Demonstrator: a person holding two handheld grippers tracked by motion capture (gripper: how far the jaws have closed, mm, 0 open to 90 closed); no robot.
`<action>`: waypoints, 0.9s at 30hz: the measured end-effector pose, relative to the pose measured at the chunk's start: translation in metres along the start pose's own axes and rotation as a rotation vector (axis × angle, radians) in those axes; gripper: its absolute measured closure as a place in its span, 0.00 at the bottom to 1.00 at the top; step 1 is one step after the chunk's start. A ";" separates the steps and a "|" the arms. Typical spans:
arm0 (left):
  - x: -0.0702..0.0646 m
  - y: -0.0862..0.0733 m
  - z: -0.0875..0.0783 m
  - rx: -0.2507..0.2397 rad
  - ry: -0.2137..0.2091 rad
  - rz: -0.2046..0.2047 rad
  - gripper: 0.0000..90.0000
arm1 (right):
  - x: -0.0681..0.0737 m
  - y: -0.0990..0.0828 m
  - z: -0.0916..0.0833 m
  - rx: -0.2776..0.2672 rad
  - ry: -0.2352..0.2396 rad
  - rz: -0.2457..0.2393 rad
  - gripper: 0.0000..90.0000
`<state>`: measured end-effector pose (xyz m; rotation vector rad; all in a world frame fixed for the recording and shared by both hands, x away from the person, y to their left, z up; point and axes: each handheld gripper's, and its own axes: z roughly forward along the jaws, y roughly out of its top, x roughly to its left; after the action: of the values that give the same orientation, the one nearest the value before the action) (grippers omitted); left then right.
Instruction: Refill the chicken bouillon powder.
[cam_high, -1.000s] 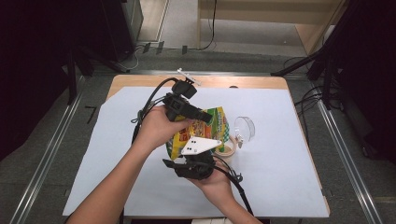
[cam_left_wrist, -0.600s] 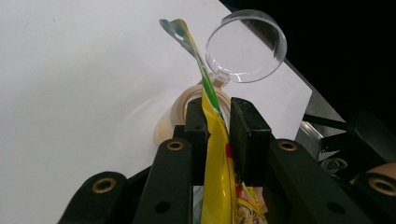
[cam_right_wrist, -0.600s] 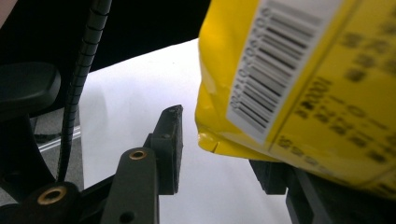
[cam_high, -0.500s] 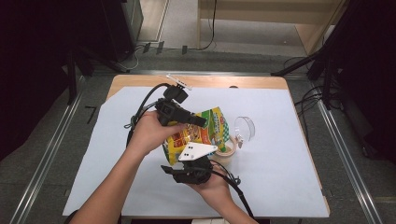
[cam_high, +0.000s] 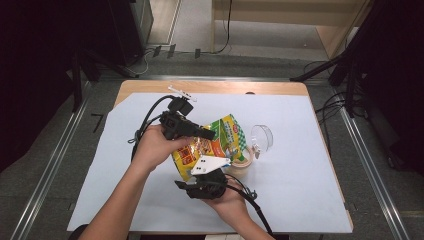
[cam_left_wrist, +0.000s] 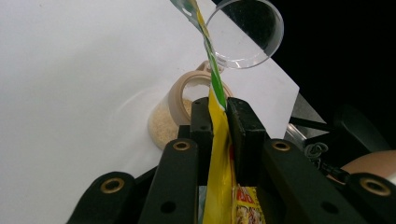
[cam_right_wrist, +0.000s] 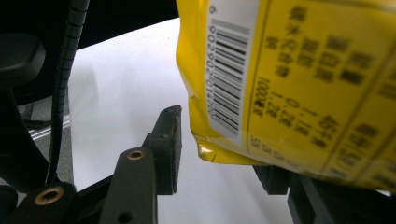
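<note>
Yellow snack bag (cam_high: 212, 146) held above the middle of the desk (cam_high: 300, 190), over the white sheet (cam_high: 100, 190), between both hands. Left hand-held gripper (cam_high: 207, 134) clamped on the bag's upper edge; seen along its jaws, both pads pressed flat on the yellow film (cam_left_wrist: 219, 154), jaws narrow, having just been closing. Right hand-held gripper (cam_high: 204, 172) below the bag's lower end, grey plate on top. Seen along its jaws, bag's barcode corner (cam_right_wrist: 224, 93) hanging between them; left pad standing apart from the film, a gap visible; right pad covered by the bag, contact there not readable. Jaws half wide, having been opening; no grip seen. Beige tape roll (cam_high: 239, 167) lying on the sheet just beside the bag's lower right edge, partly covered by bag and plate. Clear plastic cup (cam_high: 261, 138) on its side just right of the bag. Bag print blurred close up, text not legible. Bag's lower part hidden behind the right hand (cam_high: 227, 202).
</note>
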<state>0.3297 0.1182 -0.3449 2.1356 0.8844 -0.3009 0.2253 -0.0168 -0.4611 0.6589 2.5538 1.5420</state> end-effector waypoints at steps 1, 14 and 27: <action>0.001 0.000 0.000 0.001 -0.008 0.000 0.92 | 0.000 0.000 0.000 0.004 -0.003 -0.002 0.65; 0.007 -0.014 -0.006 0.000 -0.019 0.000 0.93 | -0.006 -0.008 -0.004 0.013 -0.045 0.009 0.61; 0.010 -0.020 -0.004 0.003 -0.022 0.016 0.90 | -0.009 -0.016 -0.001 0.054 -0.061 -0.004 0.61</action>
<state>0.3234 0.1354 -0.3586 2.1369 0.8543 -0.3166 0.2277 -0.0273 -0.4761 0.6948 2.5586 1.4328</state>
